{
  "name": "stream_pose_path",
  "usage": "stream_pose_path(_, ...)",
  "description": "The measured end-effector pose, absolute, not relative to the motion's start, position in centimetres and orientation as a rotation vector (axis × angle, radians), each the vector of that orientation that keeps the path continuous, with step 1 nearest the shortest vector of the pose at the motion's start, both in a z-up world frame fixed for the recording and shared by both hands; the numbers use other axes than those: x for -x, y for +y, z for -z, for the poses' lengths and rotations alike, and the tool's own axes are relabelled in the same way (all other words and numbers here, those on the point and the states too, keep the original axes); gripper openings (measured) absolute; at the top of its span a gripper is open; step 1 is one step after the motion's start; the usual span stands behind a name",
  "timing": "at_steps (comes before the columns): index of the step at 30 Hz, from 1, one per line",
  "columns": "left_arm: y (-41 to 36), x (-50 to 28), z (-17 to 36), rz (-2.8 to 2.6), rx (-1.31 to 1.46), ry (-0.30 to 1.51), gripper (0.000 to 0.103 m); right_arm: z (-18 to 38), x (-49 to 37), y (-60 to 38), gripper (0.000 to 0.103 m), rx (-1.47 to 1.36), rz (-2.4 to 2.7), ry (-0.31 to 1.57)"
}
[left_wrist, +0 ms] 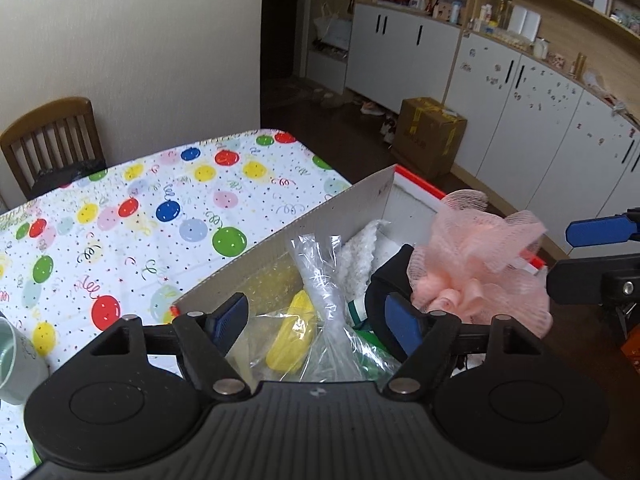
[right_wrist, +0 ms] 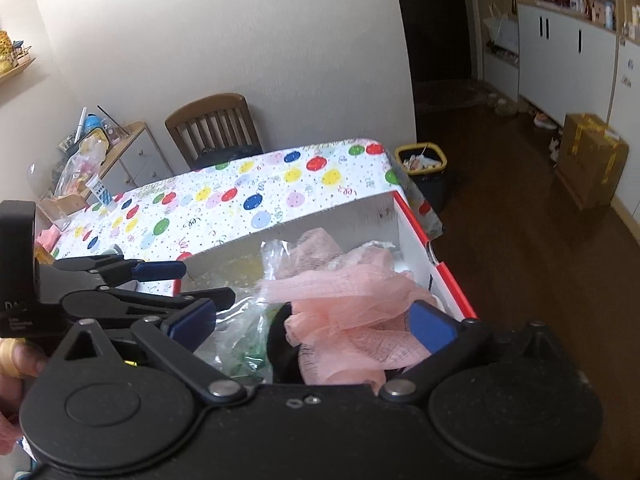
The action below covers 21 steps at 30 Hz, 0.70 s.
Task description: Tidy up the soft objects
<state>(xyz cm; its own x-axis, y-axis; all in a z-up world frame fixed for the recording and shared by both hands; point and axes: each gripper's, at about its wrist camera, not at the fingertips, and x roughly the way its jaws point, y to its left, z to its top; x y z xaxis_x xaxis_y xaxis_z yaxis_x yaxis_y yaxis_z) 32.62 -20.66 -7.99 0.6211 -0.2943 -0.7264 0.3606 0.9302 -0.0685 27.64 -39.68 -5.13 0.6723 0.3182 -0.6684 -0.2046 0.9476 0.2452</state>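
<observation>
Both grippers hover over the box (right_wrist: 416, 236), fingers apart: the left gripper (left_wrist: 316, 320) above the bag (left_wrist: 324, 280), the right gripper (right_wrist: 312, 320) around the pink pouf (right_wrist: 344, 312).

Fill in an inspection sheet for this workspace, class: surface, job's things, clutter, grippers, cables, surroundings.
Surface: table under a balloon-print cloth.
Job's things: cardboard box on the table; inside it a pink mesh pouf, a clear plastic bag, a yellow item and a white fluffy piece.
Clutter: pale green cup on the cloth.
Grippers: left gripper open above the box; right gripper open, the pouf between its fingers.
Cables: nothing seen.
Surroundings: wooden chair, bin, brown carton, white cabinets.
</observation>
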Motion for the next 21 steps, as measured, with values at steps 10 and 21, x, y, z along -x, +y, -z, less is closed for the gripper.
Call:
stream_pose_path(10,-17.5,-29.0,5.0,0.428,-0.055,0.736,0.084,3.2,-23.3,-37.3,0.103,-0.161,-0.211,0.671)
stream_pose_path(21,-14.2,-25.5,2.8,0.471,-0.034,0.689,0.091,2.4,-19.4,-34.7,0.103,-0.154,-0.159,0.579)
